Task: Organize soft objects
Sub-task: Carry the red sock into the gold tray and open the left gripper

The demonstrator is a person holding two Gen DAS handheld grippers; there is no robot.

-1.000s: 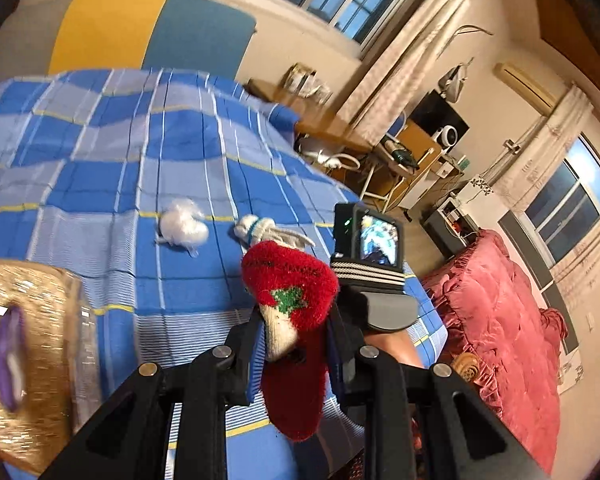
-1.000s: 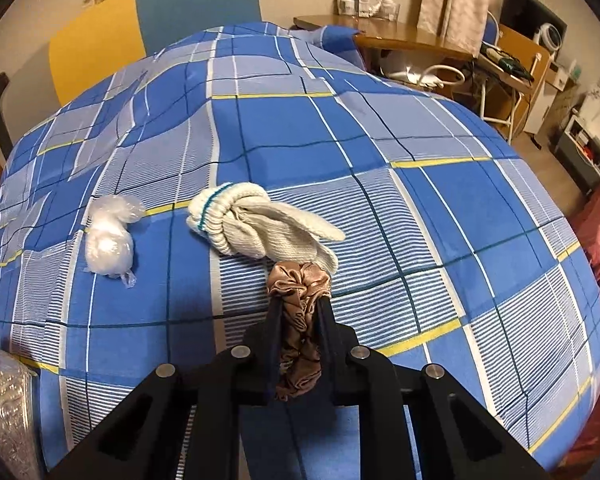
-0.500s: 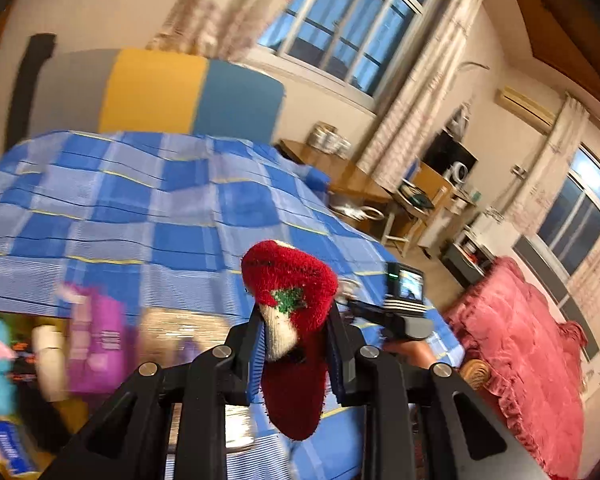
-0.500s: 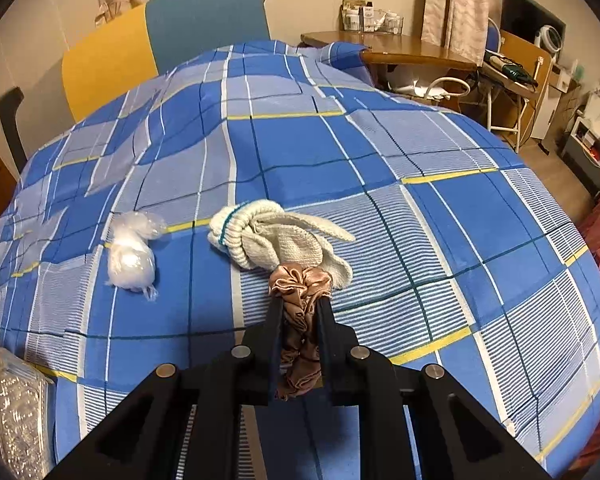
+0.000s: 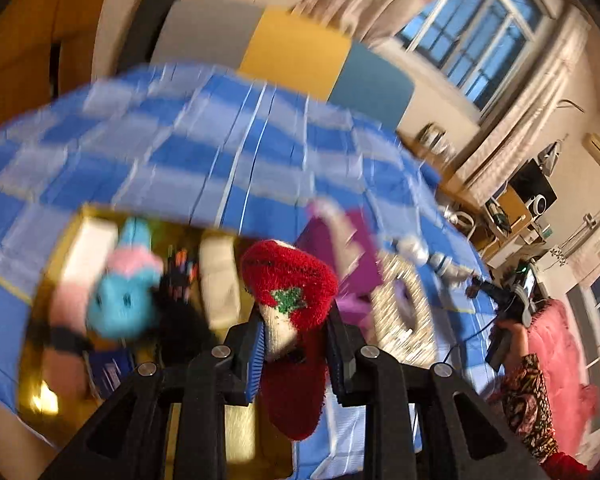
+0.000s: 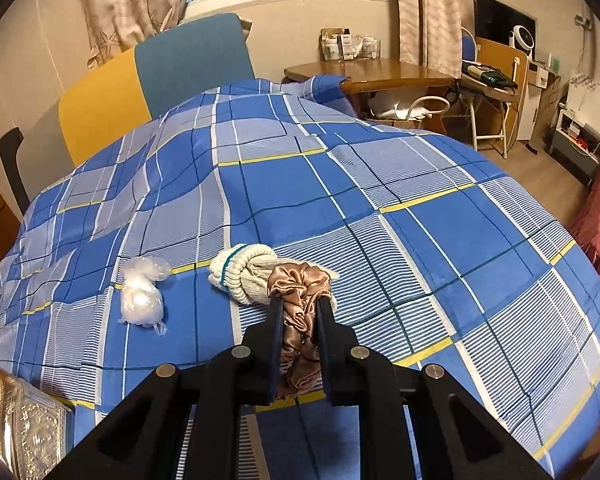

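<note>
Your left gripper (image 5: 294, 334) clamps the red sock (image 5: 290, 296); gold box (image 5: 40, 360) just beyond-left | your right gripper (image 6: 299, 312) clamps the brown scrunchie (image 6: 298, 286); cream glove (image 6: 240, 274) just ahead on the bed (image 6: 420, 240)

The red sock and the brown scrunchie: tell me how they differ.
The red sock is fuzzy, with a white patch and a green mark; the brown scrunchie is shiny, gathered satin in one colour. The sock is a long piece hanging below the fingers; the scrunchie is a bunched loop. The sock is in the left gripper, the scrunchie in the right gripper. Both are soft and clamped between shut jaws.
</note>
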